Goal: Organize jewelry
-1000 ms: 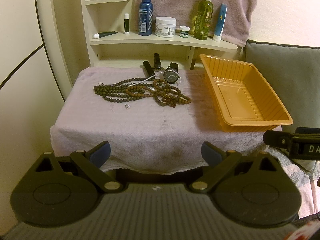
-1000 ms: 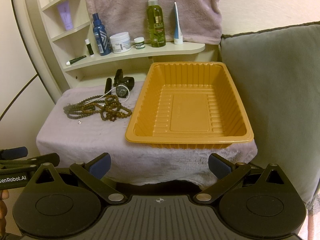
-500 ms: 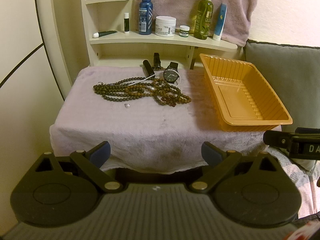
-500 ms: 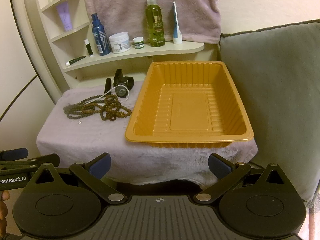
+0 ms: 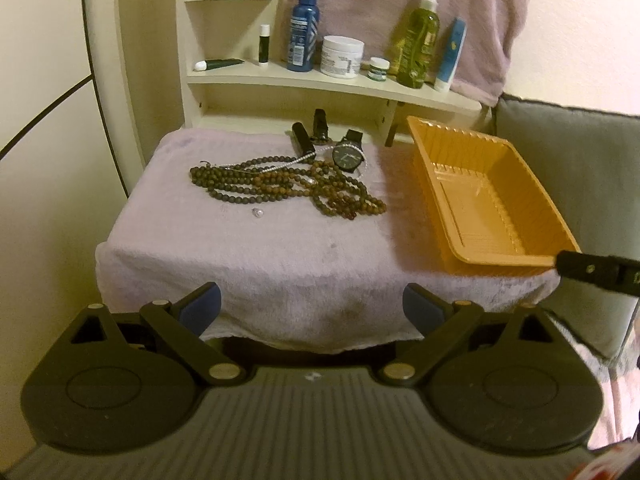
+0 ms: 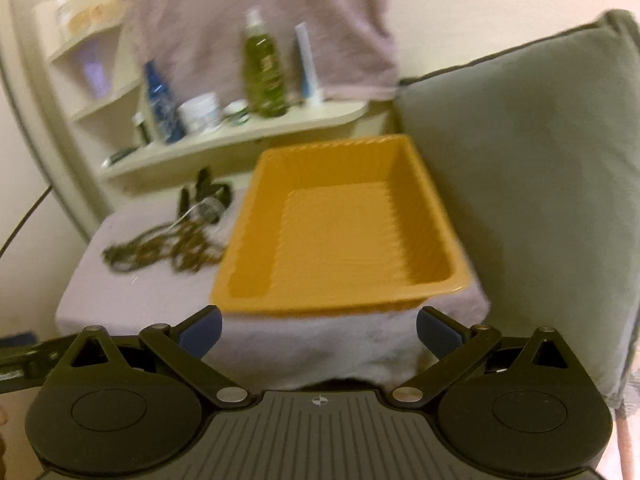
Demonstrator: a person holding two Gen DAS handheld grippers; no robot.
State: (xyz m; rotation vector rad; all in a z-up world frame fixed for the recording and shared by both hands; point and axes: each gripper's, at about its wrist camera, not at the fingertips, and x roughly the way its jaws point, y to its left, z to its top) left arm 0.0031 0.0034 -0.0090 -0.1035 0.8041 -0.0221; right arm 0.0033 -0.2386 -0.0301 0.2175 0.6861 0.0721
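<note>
Towel-covered table [image 5: 248,264]; orange tray [image 5: 486,196] on its right part, nothing in it. Bead necklaces [image 5: 288,188] left of tray, black watch [image 5: 347,157] touching them behind. Left gripper [image 5: 311,306] and right gripper [image 6: 318,330] both wide apart, holding nothing.

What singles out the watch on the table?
On the towel-covered table, look left of the orange tray, at the far edge of the bead strands. The watch is the only piece with a round dark dial and black strap.
</note>
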